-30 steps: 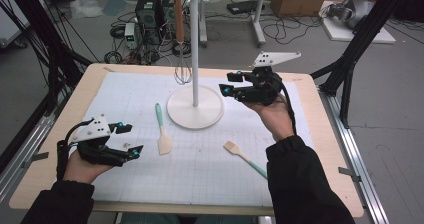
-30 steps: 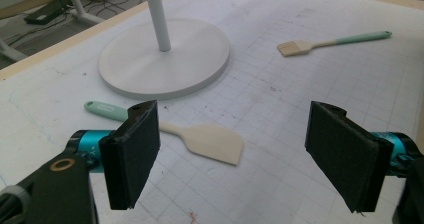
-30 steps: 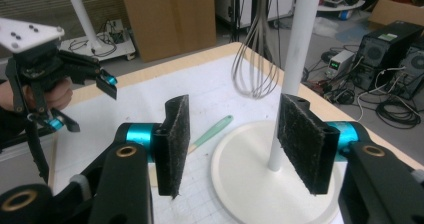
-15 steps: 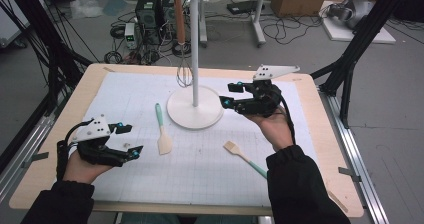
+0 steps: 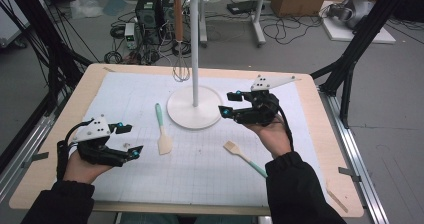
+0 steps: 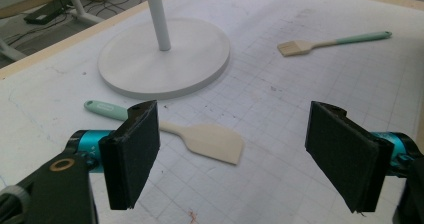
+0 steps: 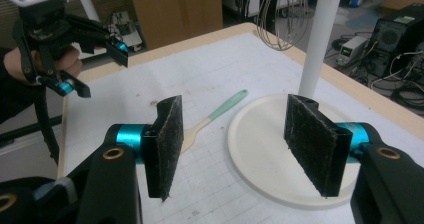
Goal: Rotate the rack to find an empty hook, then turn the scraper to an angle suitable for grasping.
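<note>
Nothing is held by the right gripper (image 5: 226, 103); its jaws have just been opening and are spread wide beside the rack base (image 5: 194, 115). The left gripper (image 5: 131, 139) is also wide and empty. Just past it lies the spatula (image 5: 162, 130), blade toward the person, teal handle pointing away at the base. The whisk (image 7: 274, 15) wires get seen close up in the right gripper view, and the second spatula (image 6: 330, 42) lies well apart.

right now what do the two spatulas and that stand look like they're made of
Both spatulas look like pale, matte wood at the blade, with a smooth mint-green handle, probably silicone or plastic. The stand has an even, matte white coat on its round base and pole; painted metal seems likely, though plastic can't be ruled out.
</note>
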`<move>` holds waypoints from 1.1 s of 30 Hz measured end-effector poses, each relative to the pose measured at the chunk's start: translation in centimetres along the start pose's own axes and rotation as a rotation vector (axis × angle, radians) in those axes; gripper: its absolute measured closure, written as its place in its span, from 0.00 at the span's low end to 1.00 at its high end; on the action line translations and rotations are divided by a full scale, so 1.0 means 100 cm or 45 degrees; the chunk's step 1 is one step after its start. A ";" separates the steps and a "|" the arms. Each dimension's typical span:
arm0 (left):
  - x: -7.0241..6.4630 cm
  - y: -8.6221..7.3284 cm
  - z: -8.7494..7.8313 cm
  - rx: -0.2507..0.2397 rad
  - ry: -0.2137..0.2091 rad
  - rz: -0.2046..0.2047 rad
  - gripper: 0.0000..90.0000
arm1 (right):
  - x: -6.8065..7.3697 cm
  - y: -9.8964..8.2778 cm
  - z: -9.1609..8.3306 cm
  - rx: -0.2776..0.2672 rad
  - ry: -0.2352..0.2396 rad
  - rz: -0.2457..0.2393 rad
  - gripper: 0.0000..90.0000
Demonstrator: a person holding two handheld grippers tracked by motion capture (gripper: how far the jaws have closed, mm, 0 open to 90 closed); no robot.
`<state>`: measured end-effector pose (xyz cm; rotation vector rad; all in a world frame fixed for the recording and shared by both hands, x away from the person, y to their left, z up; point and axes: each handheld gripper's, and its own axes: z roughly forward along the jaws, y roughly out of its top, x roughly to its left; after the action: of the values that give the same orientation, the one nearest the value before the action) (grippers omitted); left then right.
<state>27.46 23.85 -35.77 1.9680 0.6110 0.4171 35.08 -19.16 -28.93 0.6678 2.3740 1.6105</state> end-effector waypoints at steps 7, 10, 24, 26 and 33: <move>0.000 -0.001 0.002 0.004 0.007 -0.005 0.25 | 0.006 -0.012 0.000 0.001 0.004 0.004 0.44; 0.001 -0.003 0.003 0.004 0.008 -0.019 0.25 | 0.007 -0.019 -0.002 0.009 0.003 0.001 0.44; 0.002 -0.008 0.011 0.023 0.018 -0.036 0.28 | 0.014 -0.051 -0.008 0.018 -0.010 0.028 0.45; 0.002 -0.008 0.013 0.031 0.013 -0.034 0.30 | 0.016 -0.055 -0.009 0.019 -0.004 0.032 0.45; 0.006 -0.008 0.022 0.052 0.005 -0.036 0.43 | 0.022 -0.065 -0.013 0.023 -0.020 0.018 0.46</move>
<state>28.97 22.93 -37.43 1.9952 0.6534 0.3942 30.96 -21.23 -34.23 0.6993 2.3807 1.5853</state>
